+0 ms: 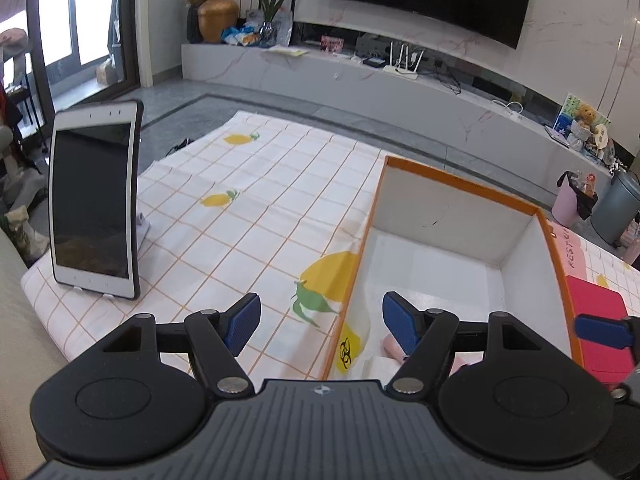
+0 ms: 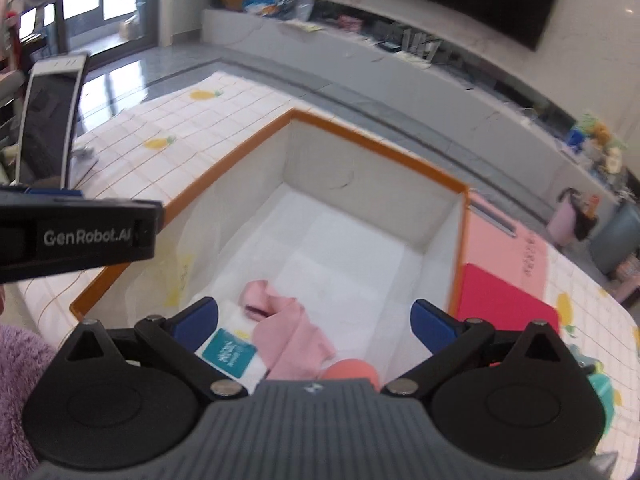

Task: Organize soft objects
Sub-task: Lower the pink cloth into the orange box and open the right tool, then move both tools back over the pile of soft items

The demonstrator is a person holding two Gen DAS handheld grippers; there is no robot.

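Grippers are hovering over an orange-rimmed white box [image 2: 384, 160] that is sitting on a lemon-print checked tablecloth [image 1: 248, 216] in a living room. In the right wrist view, the right gripper [image 2: 316, 320] is standing with its blue-padded jaws spread wide and nothing between the pads, poised above the near end of the box. Directly below it, on the white floor of the box, a pink sock [image 2: 286, 332] is lying loosely crumpled, beside a white packet with a teal label [image 2: 228, 350] and a rounded coral-pink item [image 2: 352, 370] at the frame's lower edge. In the left wrist view, the left gripper [image 1: 320, 322] is also holding its jaws well apart and empty, straddling the box's near left wall. A tablet [image 1: 94, 204] is standing upright on the cloth to the left, well apart from the box, while a pink and red flat box [image 2: 508, 272] is lying just beside the box's right wall.
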